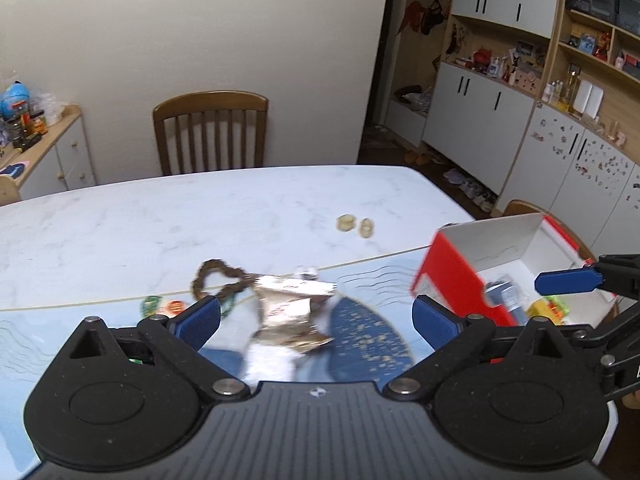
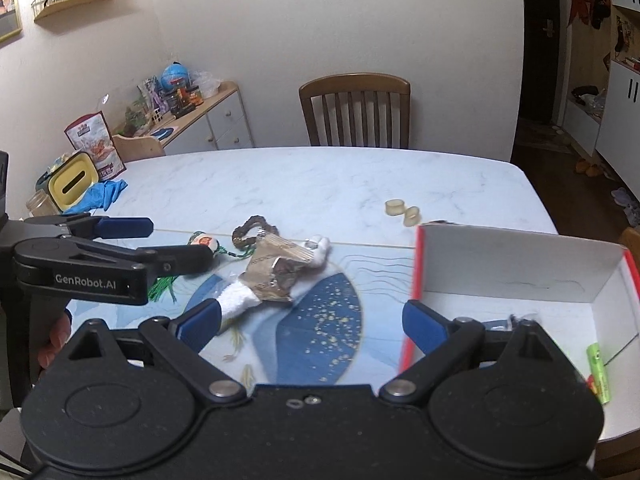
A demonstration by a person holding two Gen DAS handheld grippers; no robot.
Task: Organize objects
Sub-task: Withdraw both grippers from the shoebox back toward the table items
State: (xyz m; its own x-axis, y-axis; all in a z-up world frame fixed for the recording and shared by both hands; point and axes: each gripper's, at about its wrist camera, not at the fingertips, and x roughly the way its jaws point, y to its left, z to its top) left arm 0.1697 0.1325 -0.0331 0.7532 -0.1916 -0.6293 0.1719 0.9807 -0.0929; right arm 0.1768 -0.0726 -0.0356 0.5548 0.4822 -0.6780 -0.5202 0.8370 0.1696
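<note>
Both claws, left claw (image 1: pixel 316 312) and right claw (image 2: pixel 312 316), gape released above the crumpled wrapper (image 2: pixel 276 272); beads (image 2: pixel 250 230) behind it, red box (image 2: pixel 520 276) to its right on the worktop (image 2: pixel 300 184).

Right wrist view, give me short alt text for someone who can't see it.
The open right gripper hovers empty over a blue-patterned mat on a white marble table, facing a crumpled gold wrapper and a bead bracelet. An open red-and-white box sits right; the left gripper enters from the left.
</note>
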